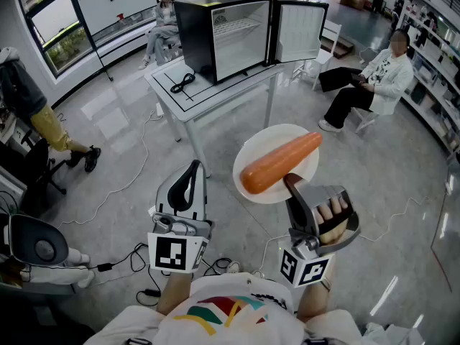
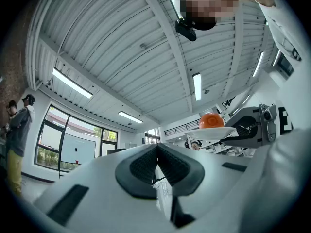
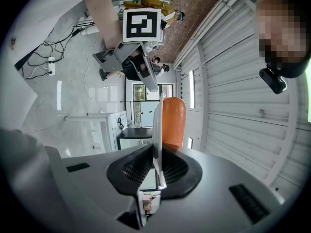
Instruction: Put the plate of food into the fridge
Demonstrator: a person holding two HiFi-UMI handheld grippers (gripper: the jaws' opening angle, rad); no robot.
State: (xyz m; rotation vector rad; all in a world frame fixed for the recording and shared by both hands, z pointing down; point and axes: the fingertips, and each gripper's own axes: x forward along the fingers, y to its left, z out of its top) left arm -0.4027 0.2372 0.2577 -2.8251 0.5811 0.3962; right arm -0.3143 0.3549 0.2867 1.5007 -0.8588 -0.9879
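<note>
A white plate point(image 1: 272, 146) carrying a long orange carrot-like food point(image 1: 280, 163) hangs in the air, held at its near rim by my right gripper point(image 1: 292, 181). The right gripper view shows the plate's edge point(image 3: 157, 130) pinched between the pads, with the orange food point(image 3: 174, 121) beside it. My left gripper point(image 1: 190, 176) is to the plate's left, shut and empty; its pads point(image 2: 146, 166) meet in the left gripper view, where the plate point(image 2: 218, 131) appears at the right. The black mini fridge point(image 1: 223, 38) stands on a white table point(image 1: 176, 100) ahead, its door point(image 1: 298, 31) swung open.
A black cable point(image 1: 182, 83) lies on the table beside the fridge. People sit on chairs at the right point(image 1: 374, 81) and behind the table point(image 1: 162, 27). Cables point(image 1: 126, 257) trail over the glossy floor near my feet. A person stands at the far left point(image 1: 29, 106).
</note>
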